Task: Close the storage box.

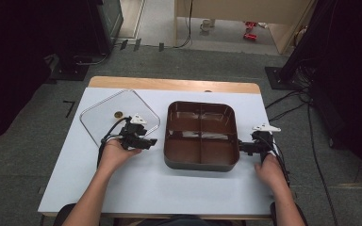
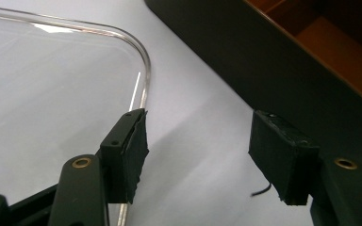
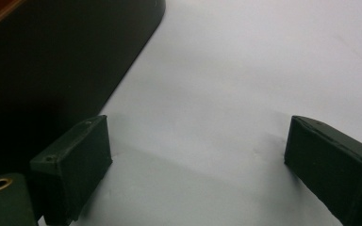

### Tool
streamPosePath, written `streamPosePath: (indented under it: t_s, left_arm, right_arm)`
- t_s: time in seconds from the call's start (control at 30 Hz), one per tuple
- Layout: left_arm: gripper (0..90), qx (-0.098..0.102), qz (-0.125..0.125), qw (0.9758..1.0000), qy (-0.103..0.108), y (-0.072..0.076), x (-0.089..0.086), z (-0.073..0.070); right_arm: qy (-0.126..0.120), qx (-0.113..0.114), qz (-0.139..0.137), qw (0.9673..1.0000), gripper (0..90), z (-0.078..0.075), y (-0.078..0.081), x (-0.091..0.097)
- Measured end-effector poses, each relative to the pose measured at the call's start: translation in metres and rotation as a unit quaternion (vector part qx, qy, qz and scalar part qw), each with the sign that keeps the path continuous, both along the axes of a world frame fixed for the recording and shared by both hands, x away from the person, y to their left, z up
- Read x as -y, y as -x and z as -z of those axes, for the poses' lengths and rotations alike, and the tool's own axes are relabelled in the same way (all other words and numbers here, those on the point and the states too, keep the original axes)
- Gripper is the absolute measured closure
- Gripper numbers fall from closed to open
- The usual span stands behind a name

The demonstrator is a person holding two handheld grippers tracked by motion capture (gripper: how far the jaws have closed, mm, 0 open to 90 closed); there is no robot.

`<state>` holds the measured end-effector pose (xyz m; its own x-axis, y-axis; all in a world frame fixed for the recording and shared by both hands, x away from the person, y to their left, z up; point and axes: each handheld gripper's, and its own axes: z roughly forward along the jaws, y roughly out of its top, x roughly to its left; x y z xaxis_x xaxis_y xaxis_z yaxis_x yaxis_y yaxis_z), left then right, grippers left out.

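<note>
Seen from the high view, a white tabletop (image 1: 136, 183) carries two things side by side: a brown four-compartment tray (image 1: 201, 135) with a dark outer wall, sitting slightly right of the middle, and a clear square lid (image 1: 104, 113) with rounded corners, lying flat near the left edge and turned so its corners point toward the edges. A small round brass-coloured knob (image 1: 118, 114) shows near the lid's centre. The person's forearms come in from the near edge. The left gripper (image 1: 152, 141) hovers over the lid's near right corner, pointing toward the tray, just beside the tray's left wall. In the left gripper view its black pads (image 2: 136, 146) stand apart with bare white surface between them; the lid's curved rim (image 2: 141, 52) runs just beside the left-hand pad, and the tray's dark wall (image 2: 245, 52) rises behind the other pad. Nothing is pinched, and the jaws are spread. The right gripper (image 1: 242, 147) sits at the tray's near right corner, pointing at its wall. In the right gripper view its two pads (image 3: 82, 160) are set wide apart over bare white tabletop, with the tray's rounded dark corner (image 3: 66, 61) just beyond the left-hand pad; whether that pad touches the wall cannot be told. The tray's compartments hold nothing visible.
</note>
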<state>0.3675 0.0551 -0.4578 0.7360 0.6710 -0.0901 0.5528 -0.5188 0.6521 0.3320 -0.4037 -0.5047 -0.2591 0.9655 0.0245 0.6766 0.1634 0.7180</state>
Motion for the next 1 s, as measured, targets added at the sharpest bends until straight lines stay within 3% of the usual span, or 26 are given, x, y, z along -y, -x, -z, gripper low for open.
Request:
streamPosePath:
  t_s: [0.7, 1.0]
  left_arm:
    - [42.0, 0.009, -0.037, 0.9992, 0.016, -0.027, -0.027, -0.009]
    - [42.8, 0.022, -0.072, 0.9971, 0.012, -0.041, -0.049, -0.01]
  right_arm:
    - [0.001, 0.001, 0.0, 1.0, 7.2, 0.0, 0.0, 0.0]
    - [0.001, 0.001, 0.0, 1.0, 7.2, 0.0, 0.0, 0.0]
